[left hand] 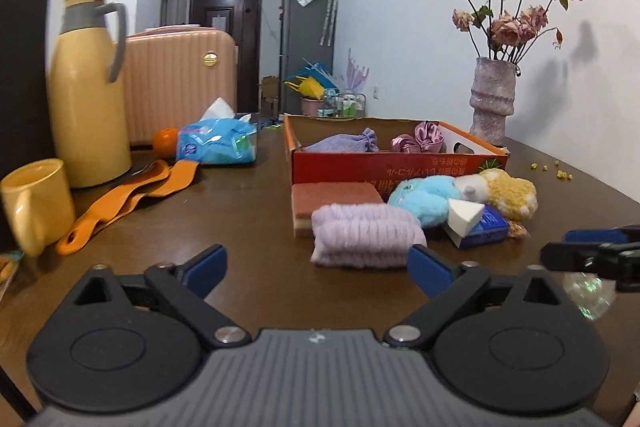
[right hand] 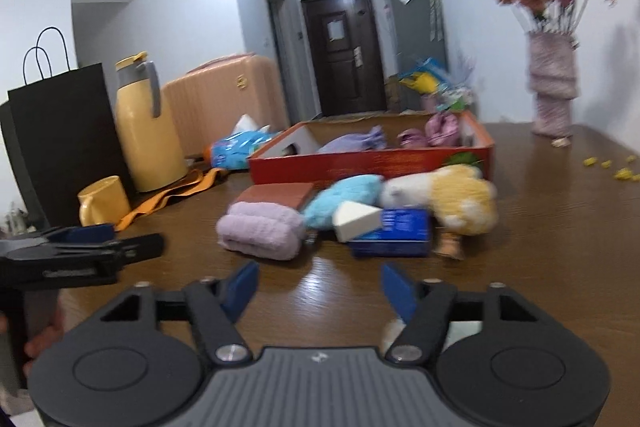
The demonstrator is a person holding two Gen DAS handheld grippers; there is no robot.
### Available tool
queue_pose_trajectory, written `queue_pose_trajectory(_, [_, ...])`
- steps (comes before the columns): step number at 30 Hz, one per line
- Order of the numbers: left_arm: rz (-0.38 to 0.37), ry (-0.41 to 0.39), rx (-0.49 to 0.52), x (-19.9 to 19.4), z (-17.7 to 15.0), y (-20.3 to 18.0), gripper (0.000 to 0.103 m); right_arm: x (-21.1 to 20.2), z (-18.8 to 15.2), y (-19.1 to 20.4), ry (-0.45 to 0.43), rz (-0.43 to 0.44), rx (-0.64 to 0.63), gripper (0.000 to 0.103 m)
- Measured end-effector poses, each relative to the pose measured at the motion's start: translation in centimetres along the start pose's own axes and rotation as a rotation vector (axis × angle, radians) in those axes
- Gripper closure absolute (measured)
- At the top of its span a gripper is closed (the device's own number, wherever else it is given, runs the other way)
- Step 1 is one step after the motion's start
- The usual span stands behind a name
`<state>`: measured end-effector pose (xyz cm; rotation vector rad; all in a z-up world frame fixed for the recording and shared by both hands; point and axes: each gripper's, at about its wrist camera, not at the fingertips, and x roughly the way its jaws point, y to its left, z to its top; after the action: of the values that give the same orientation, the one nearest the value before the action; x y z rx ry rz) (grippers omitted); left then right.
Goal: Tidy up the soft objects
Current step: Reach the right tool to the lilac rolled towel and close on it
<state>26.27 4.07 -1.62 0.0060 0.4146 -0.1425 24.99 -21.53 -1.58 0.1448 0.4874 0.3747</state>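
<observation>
Both hand-held grippers, left and right, gape empty before the crosswise-lying lilac towel roll.

The worktop is dark wood-grain with a soft sheen. On it lie a fluffy lilac towel, furry plush toys and, on the far side, a printed cardboard box. Far left stands a smooth, glossy yellow jug; far right, a rough, speckled vase.
</observation>
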Motion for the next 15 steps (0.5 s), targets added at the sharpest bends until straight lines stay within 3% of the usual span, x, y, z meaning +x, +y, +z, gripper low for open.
queue_pose_trajectory(1, [-0.019,-0.001,0.0,0.7,0.3,0.1,0.011,1.2,0.5,0.1,0.016,0.027,0.011,0.049])
queue_pose_trajectory(5, [-0.066,0.083,-0.083,5.2,2.0,1.0,0.039,5.5,2.2,0.8,0.065,0.027,0.029,0.059])
queue_pose_trajectory(11, [-0.159,0.164,-0.157,9.8,2.9,2.0,0.043,11.3,3.8,1.0,0.126,0.072,0.102,0.061])
queue_pose_trajectory(14, [-0.192,0.229,-0.226,11.3,2.4,2.9,0.054,13.2,3.9,1.2,0.142,0.074,0.109,0.064])
queue_pose_trajectory(15, [-0.216,0.251,-0.261,11.6,2.1,3.4,0.063,13.7,3.9,1.3,0.152,0.068,0.111,0.064])
